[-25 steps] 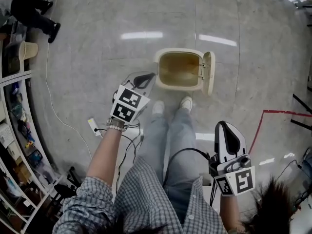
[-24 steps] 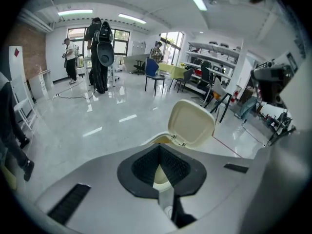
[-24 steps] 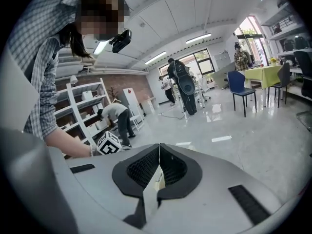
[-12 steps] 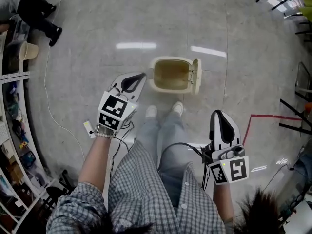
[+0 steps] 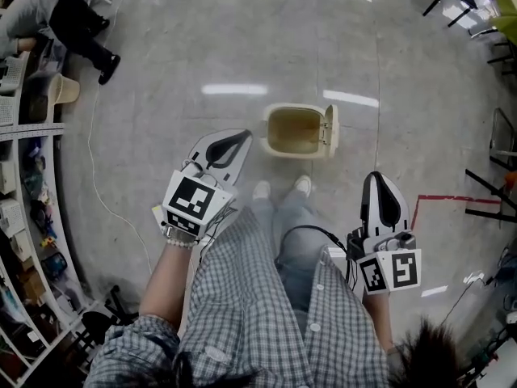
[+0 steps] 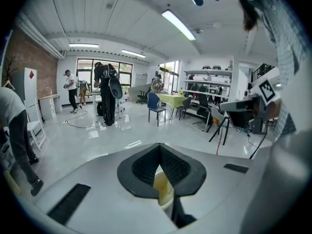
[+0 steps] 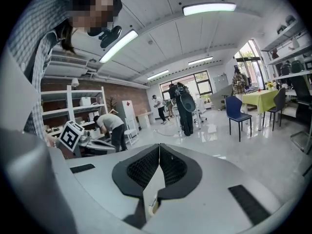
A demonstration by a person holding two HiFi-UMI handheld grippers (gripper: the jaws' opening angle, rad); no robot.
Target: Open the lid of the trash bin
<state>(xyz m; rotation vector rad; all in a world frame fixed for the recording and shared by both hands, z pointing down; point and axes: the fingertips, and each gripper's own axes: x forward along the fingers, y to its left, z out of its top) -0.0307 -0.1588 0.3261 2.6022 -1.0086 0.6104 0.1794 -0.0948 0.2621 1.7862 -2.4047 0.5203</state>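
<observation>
Bin (image 5: 296,131) on floor (image 5: 161,71), just ahead of the person's shoes (image 5: 261,190). Lid (image 5: 329,130) stands open at the bin's right edge. Left claw (image 5: 239,138): tips together, holding nothing, near the bin's left side, not touching. Right claw (image 5: 378,183): tips together, holding nothing, right of the legs, well apart from the bin.

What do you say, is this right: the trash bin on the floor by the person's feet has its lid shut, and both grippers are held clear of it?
Not quite. In the head view the trash bin has its lid open, tipped up along the right edge. The rest holds: left gripper and right gripper are both held clear of it.
</observation>
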